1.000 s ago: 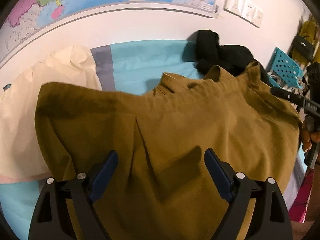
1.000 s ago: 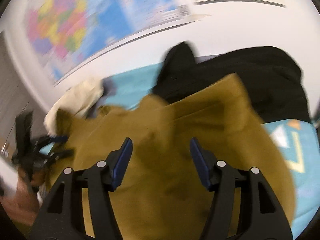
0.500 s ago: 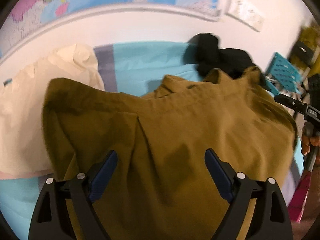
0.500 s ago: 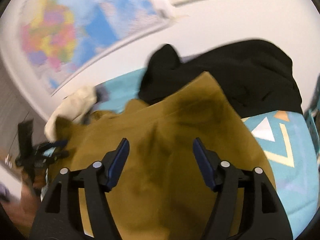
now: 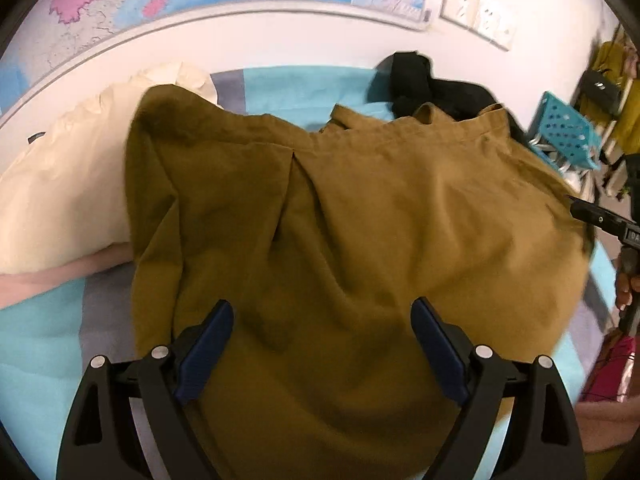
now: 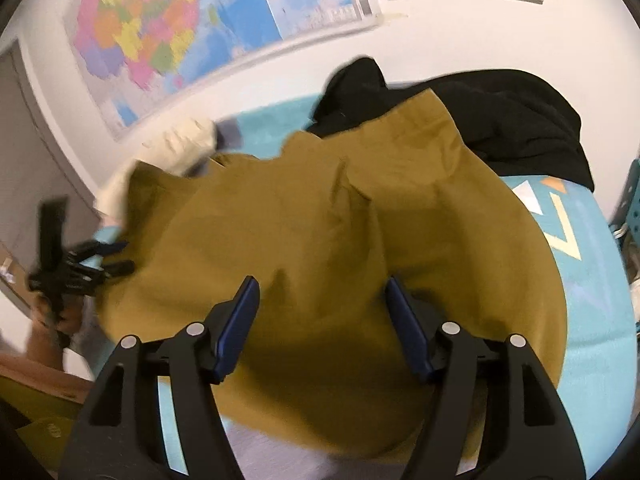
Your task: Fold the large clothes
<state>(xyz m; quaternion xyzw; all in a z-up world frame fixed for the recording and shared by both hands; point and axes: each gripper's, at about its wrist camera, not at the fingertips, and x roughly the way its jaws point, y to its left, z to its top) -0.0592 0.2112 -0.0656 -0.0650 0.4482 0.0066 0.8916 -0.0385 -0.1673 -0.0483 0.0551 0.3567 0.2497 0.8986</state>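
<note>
A large mustard-brown shirt (image 5: pixel 360 220) lies spread back-side up on a bed with a turquoise cover (image 5: pixel 296 84), its collar toward the wall. It also fills the right wrist view (image 6: pixel 320 240). My left gripper (image 5: pixel 322 334) is open and empty over the shirt's lower part. My right gripper (image 6: pixel 320 312) is open and empty over the shirt near its right side. The right gripper's black body shows at the left wrist view's right edge (image 5: pixel 600 220); the left gripper shows at the right wrist view's left edge (image 6: pixel 80 268).
A cream garment (image 5: pixel 60 168) lies left of the shirt. A black garment (image 5: pixel 436 88) lies behind it by the wall, also in the right wrist view (image 6: pixel 500 120). A blue perforated basket (image 5: pixel 568 132) stands past the bed's right side. A map hangs on the wall (image 6: pixel 160 28).
Both grippers have stayed open. The shirt's left shoulder part has shifted right, uncovering more of the cream garment. The right wrist view has drawn back and turned a little.
</note>
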